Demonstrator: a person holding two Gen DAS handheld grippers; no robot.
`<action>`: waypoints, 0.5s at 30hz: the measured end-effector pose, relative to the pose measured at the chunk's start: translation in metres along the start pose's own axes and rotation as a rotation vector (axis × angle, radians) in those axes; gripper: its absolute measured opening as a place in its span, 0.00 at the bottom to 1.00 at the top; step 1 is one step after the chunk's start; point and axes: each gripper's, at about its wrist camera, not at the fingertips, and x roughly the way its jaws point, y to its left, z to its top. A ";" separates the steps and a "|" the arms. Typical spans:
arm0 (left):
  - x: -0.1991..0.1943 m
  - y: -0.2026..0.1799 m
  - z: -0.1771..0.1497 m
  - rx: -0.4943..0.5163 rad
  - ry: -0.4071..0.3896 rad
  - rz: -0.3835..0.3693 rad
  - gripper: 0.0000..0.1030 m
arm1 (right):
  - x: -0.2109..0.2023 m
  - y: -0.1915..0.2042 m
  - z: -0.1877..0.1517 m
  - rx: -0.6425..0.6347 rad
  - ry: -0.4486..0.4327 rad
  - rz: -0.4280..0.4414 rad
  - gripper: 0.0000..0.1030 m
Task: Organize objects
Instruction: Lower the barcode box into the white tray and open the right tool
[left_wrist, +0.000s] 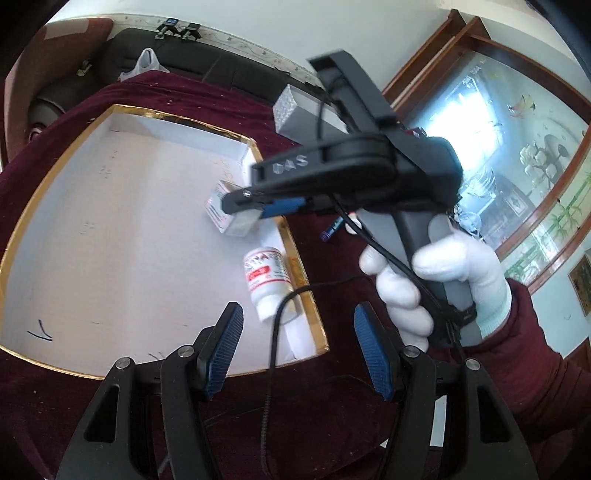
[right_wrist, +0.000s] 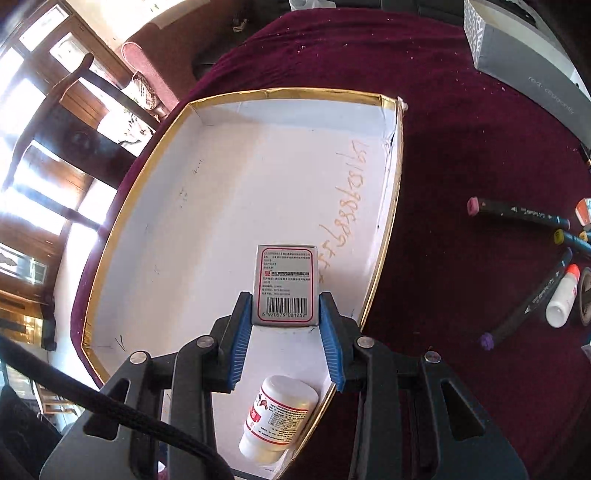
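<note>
Gripping a barcoded box (right_wrist: 285, 287), right claw (right_wrist: 284, 334); left claw (left_wrist: 297, 350) agape, wrist-view only

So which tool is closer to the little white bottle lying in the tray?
Right, probably. The right tool, shut on the small medicine box, hangs just above the white bottle. The left tool is open, a bit back from it.

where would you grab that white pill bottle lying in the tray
Across the body of the white bottle, from above. It lies on its side against the gold-rimmed tray's wall, so side access looks blocked, but the round body is probably narrow enough for the free left gripper.
</note>
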 end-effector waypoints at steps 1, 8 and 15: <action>-0.001 0.004 0.002 -0.009 -0.007 0.006 0.55 | -0.003 -0.002 -0.001 0.010 -0.007 0.017 0.33; -0.026 0.007 0.017 0.008 -0.076 0.056 0.55 | -0.074 -0.024 -0.020 0.046 -0.225 0.036 0.47; -0.133 0.011 0.053 0.060 -0.275 0.126 0.56 | -0.234 -0.091 -0.092 0.119 -0.477 -0.220 0.57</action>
